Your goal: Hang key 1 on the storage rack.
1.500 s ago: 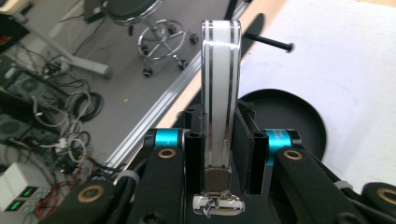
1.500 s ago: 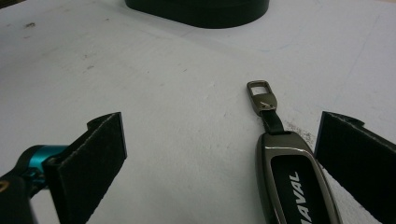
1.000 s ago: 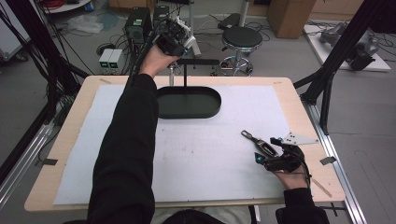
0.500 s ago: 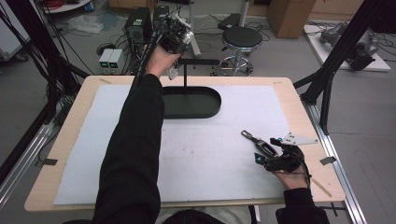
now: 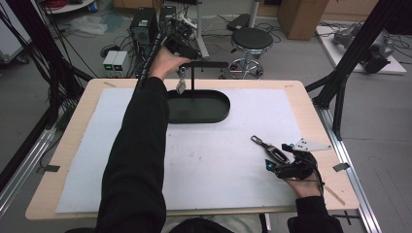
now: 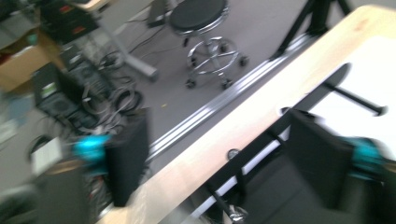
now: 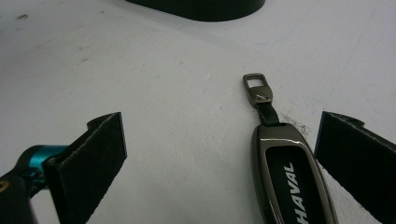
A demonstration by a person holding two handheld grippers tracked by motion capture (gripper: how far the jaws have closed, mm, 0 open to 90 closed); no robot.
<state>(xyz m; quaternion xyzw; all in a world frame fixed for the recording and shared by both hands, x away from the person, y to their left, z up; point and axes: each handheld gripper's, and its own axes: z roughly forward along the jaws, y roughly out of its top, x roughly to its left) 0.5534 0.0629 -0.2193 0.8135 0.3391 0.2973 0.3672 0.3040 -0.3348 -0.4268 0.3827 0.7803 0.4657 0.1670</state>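
Two tongs: right tongs (image 7: 224,158) gape empty around the HAVAL key fob (image 7: 289,172) on the surface (image 5: 214,155); left tongs (image 5: 180,44) gape empty above the stand (image 5: 193,73). Off-centre fob could slip.

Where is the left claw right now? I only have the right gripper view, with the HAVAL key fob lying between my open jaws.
Observer: In the high view the left claw is up at the table's far edge, beside the top of the black stand.
Operator: Is it gripping anything?
Observer: Its own view is blurred, but the jaws stand wide apart with nothing clamped between them.
Operator: Is anything on that stand?
Observer: A small item hangs under the left end of its crossbar, above the oval black base. It is too small to tell what it is.
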